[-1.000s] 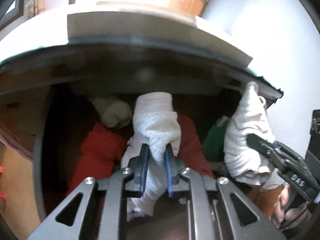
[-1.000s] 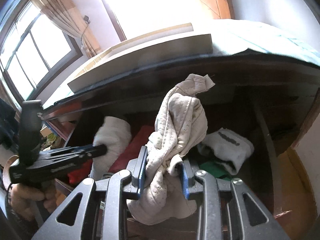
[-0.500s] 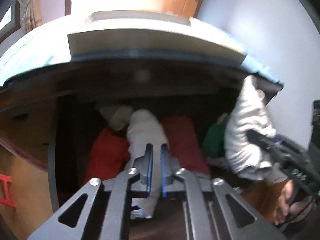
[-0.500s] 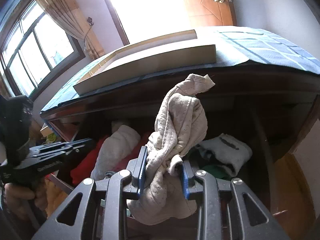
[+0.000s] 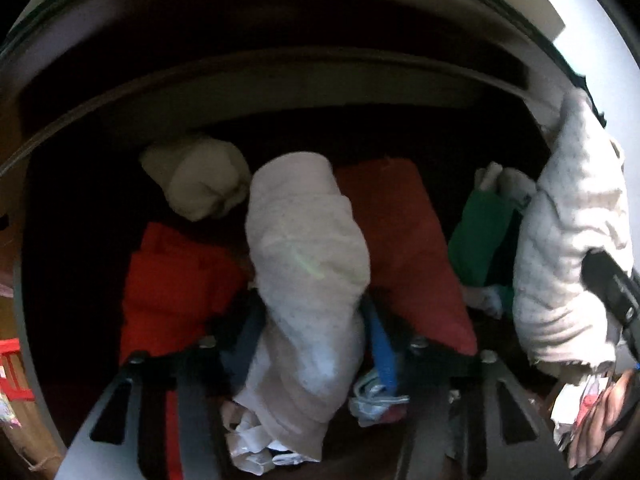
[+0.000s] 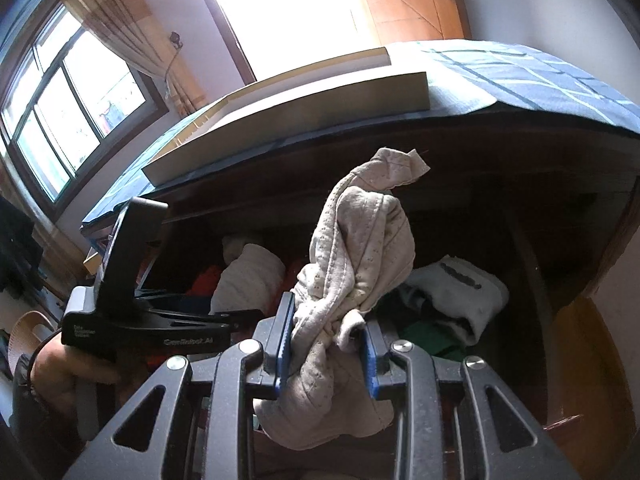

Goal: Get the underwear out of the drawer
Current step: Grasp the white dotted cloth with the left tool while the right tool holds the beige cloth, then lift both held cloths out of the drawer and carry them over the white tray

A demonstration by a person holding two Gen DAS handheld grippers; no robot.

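Left wrist view, centre: left hand-held gripper (image 5: 310, 340) just opened partway, straddling pale rolled underwear (image 5: 308, 248) in drawer (image 5: 256, 88). Right hand-held gripper (image 6: 326, 344) clamped on beige underwear (image 6: 360, 248). Risk: shallow pinch, roll slipping.

The left gripper (image 5: 312, 332) has dipped lower and nearer into the drawer (image 5: 280, 92), pointing more steeply down, so the counter top and bright room that filled the upper part of its view a second ago are now almost out of sight and the dark drawer interior fills the picture. Half a second ago its jaws were nearly together in front of the pale roll (image 5: 308, 264); they have just been opening and now stand on either side of that roll, with the cloth between them. In the right wrist view the left gripper (image 6: 236, 314) sits further in toward the drawer than before.
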